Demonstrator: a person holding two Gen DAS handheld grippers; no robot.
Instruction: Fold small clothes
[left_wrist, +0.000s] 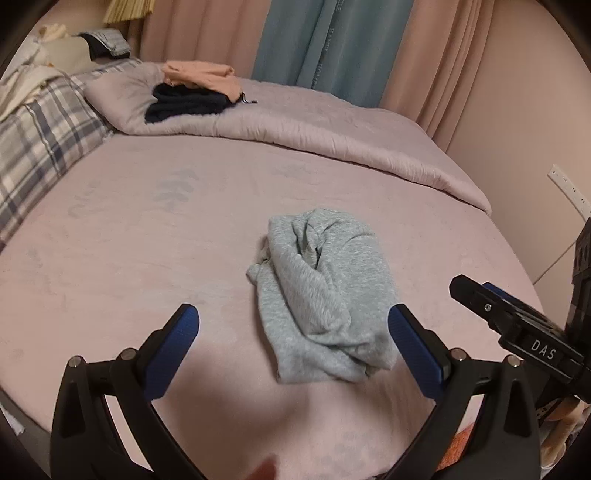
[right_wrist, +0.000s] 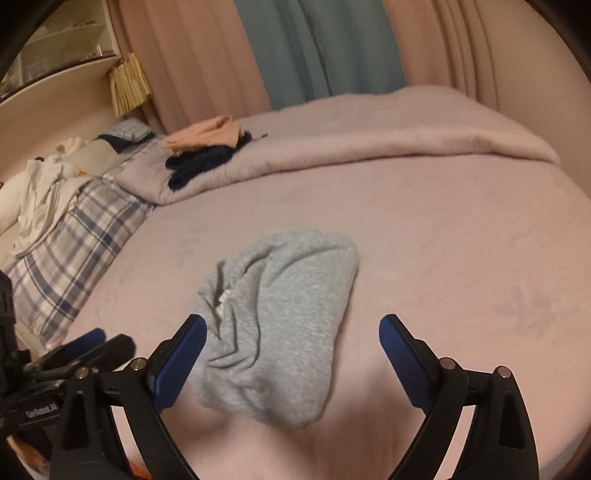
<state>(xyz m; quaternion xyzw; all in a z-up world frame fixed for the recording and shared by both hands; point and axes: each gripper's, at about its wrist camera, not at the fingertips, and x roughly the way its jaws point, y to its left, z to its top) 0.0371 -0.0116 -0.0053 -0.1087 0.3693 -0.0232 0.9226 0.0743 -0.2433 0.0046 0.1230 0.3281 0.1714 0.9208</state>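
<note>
Left wrist view: the grey garment (left_wrist: 321, 302) is lying crumpled on the pink bedsheet (left_wrist: 147, 229), just ahead of both tools.
Left gripper (left_wrist: 293, 319): its jaws are gaping wide, gripping nothing.
Right gripper (right_wrist: 292, 328): likewise spread wide and empty, hovering over the garment's near end.
Handling: it is looking soft, light and limp, likely sagging when lifted.
Hold: pinching an outer hem or corner seems best.

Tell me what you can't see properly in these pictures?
- Grey garment: bunched in both wrist views, so its type and underside are hidden.
- Dark clothes: far away, partly under the peach clothes.
- White label inside the garment: right wrist view, too small to read.
</note>
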